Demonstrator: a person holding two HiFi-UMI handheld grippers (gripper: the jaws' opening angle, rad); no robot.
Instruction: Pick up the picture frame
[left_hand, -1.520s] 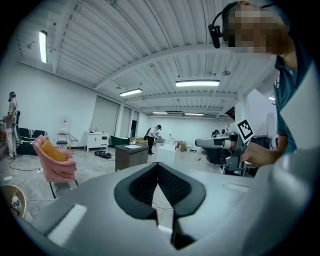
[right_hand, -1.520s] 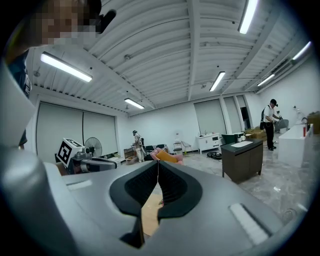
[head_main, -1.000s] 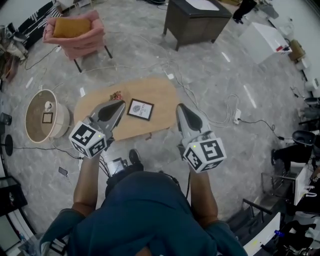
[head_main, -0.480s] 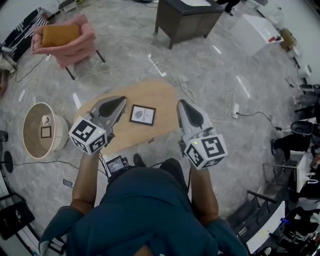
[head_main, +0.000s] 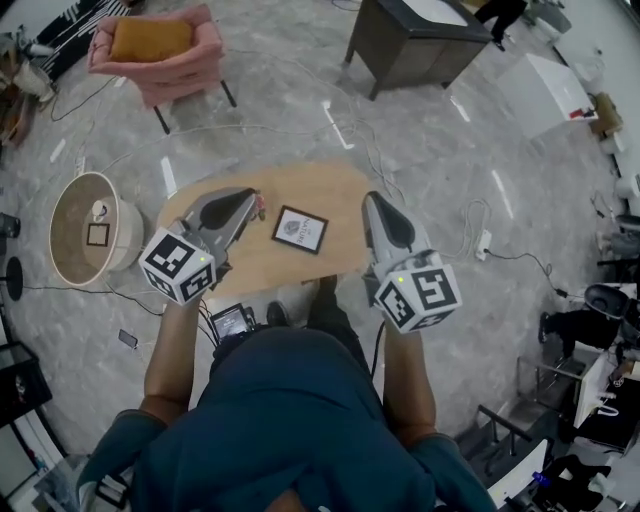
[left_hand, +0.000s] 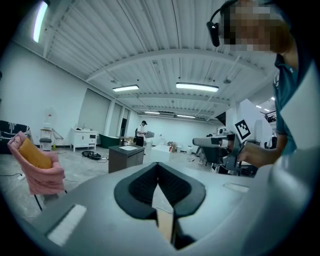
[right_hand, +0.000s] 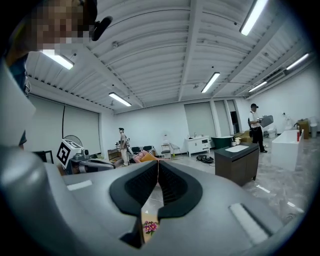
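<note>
L hand-held gripper, R hand-held gripper: jaws together.

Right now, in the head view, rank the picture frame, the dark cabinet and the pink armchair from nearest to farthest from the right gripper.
From the right gripper:
1. The picture frame, just to its left on the wooden table.
2. The dark cabinet, ahead, beyond the table.
3. The pink armchair, far off at the upper left.

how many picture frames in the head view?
2. One picture frame lies flat on the oval wooden table. A smaller frame lies on the round side table at far left. Covered parts of the wooden table may hide more.
</note>
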